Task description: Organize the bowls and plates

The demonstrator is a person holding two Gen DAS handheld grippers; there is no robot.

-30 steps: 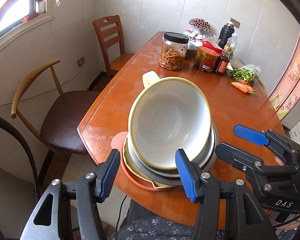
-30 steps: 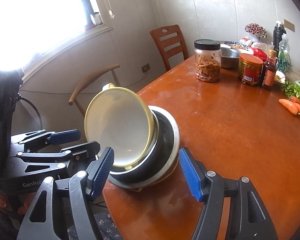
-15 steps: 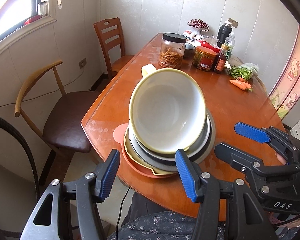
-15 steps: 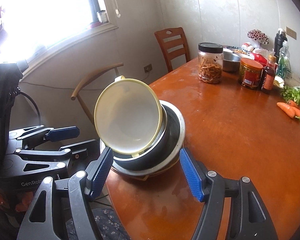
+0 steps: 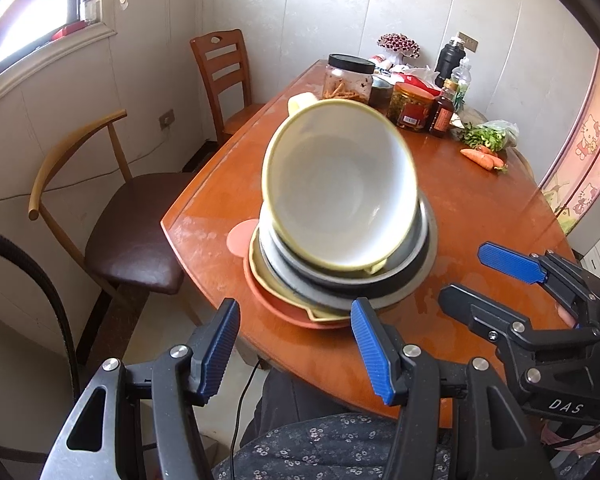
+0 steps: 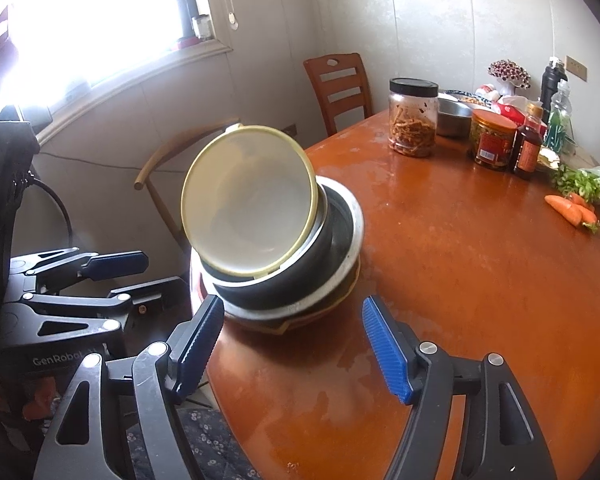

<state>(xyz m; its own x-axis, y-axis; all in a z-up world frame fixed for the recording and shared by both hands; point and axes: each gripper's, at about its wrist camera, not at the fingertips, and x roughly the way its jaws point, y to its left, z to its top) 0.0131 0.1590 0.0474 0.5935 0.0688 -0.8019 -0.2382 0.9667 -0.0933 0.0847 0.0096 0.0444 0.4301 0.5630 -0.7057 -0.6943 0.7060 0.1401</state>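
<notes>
Dishes stacked at the near left edge of the wooden table (image 5: 480,216), both grippers hovering short of them.

Topmost is a yellow-rimmed white bowl (image 5: 340,188), tipped steeply toward the cameras (its inside faces them) and resting in a dark bowl (image 6: 300,276), which sits in a metal basin (image 5: 424,248) over a yellow plate (image 5: 260,272) and an orange plate (image 5: 284,312). The left gripper (image 5: 296,344) stands moderately open with nothing between its blue pads, just in front of the stack. The right gripper (image 6: 292,344) has just been opening wider, empty too, near the stack's right side. Jars (image 6: 412,120), bottles and carrots (image 6: 572,208) lie at the far end.
</notes>
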